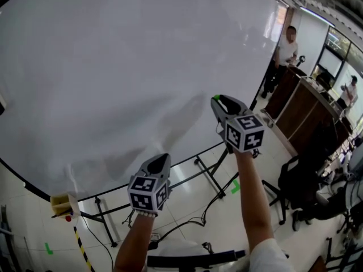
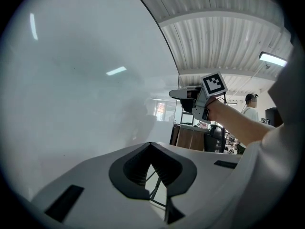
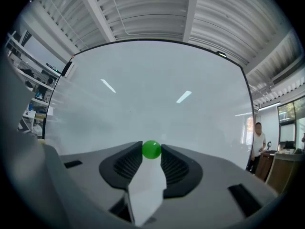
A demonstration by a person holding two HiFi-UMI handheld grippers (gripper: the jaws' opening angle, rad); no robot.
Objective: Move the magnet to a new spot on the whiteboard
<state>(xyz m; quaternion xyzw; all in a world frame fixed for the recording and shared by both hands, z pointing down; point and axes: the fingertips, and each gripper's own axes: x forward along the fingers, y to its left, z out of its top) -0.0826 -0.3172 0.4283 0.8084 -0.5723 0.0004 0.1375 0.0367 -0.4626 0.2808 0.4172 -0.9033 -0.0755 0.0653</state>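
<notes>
Right at the tips of the right tongs sits the green magnet, pinched between both pads, so those tongs are clamped on it and carrying it. The whiteboard is dead ahead of them. It fills most of the right gripper view, and the tongs point roughly level at it. So I'd say the next move is just straight forward along the line the tongs point until the magnet meets the board, then let go. I can't really tell how much gap there is. From the head view the tip looks near the board, but I'd guess it isn't touching. The left tongs are lower down, well apart from the magnet, tips together with nothing in them, so the right hand is clearly the nearer one. The magnet looks round, so there's no long axis to line up.
</notes>
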